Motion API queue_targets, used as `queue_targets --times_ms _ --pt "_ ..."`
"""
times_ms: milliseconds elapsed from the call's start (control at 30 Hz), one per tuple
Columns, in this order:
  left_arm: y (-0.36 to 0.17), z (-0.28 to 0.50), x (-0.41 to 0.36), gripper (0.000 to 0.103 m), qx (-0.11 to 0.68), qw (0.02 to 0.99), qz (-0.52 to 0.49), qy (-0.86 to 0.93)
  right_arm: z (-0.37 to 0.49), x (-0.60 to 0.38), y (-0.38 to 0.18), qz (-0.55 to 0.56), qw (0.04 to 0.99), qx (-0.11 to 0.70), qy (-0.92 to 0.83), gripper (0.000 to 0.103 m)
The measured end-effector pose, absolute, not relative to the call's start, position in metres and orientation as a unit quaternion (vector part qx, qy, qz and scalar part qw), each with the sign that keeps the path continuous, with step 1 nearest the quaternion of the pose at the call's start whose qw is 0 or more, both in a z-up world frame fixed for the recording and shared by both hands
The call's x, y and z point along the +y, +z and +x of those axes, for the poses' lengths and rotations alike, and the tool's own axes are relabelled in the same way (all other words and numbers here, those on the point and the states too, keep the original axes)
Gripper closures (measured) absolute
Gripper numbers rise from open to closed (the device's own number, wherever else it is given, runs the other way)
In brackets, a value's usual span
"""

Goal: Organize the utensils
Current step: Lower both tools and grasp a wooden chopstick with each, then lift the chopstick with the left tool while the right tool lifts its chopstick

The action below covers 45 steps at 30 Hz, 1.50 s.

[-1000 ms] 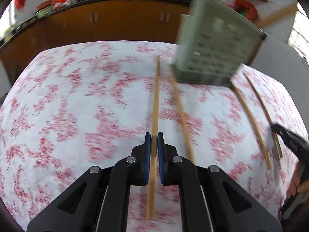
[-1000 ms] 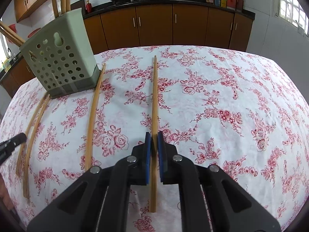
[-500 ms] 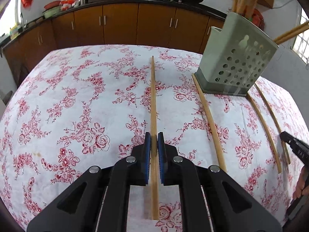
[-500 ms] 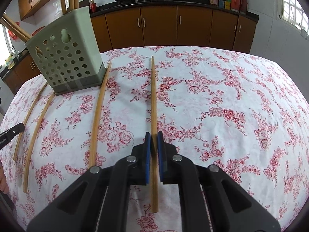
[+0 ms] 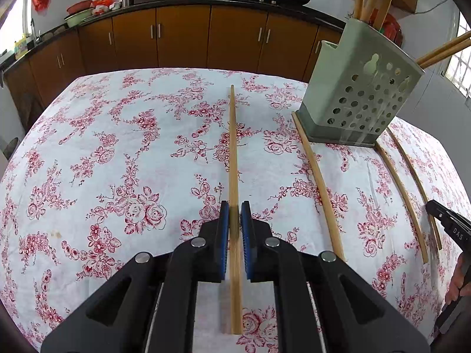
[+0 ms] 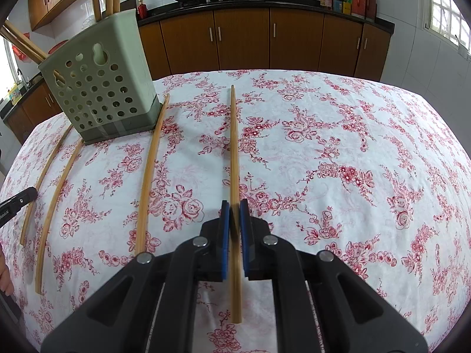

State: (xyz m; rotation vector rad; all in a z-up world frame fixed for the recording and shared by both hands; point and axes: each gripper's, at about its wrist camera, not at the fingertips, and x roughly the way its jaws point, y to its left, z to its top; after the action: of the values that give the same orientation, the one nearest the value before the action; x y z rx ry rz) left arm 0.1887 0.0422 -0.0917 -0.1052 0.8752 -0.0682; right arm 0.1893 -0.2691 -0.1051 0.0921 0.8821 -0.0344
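Between the blue pads of my left tongs [image 5: 234,216] sits a long bamboo chopstick [image 5: 233,153], pinched narrow, its shaft running straight away from me toward the far edge of the worktop [image 5: 88,153] and its near end sticking out behind the pads. My right tongs [image 6: 234,214] are likewise closed on a second chopstick [image 6: 234,147], which points toward the far edge as well.

Near the far edge stands a pale green perforated utensil holder [image 6: 100,88], upright, with several chopsticks already leaning out of its top. Three more loose chopsticks [image 6: 148,170] lie flat on the flowered cloth that covers the worktop, between my two tongs. One has its far tip just beside the holder's base; whether it touches I cannot tell. The other two lie side by side, reaching from the holder's base toward the near edge.

From the right wrist view, the tip of my left tongs shows at the left border, just beside the outermost loose chopstick.
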Motion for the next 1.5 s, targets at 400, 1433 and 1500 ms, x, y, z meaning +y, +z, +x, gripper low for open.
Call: queue_targets --times_ms 400,1433,1500 --pt "-0.091 0.189 0.048 0.093 0.423 0.903 -0.067 -0.038 0.189 -0.27 -0.105 0.05 0.903 0.427 -0.015 0.094" --pt "-0.01 0.132 0.052 0.095 0.345 0.936 -0.06 -0.048 0.139 -0.289 -0.006 0.06 0.952 0.299 -0.019 0.095" --pt "0.003 0.13 0.054 0.096 0.328 0.941 -0.064 -0.047 0.138 -0.289 0.002 0.062 0.955 0.288 -0.018 0.095"
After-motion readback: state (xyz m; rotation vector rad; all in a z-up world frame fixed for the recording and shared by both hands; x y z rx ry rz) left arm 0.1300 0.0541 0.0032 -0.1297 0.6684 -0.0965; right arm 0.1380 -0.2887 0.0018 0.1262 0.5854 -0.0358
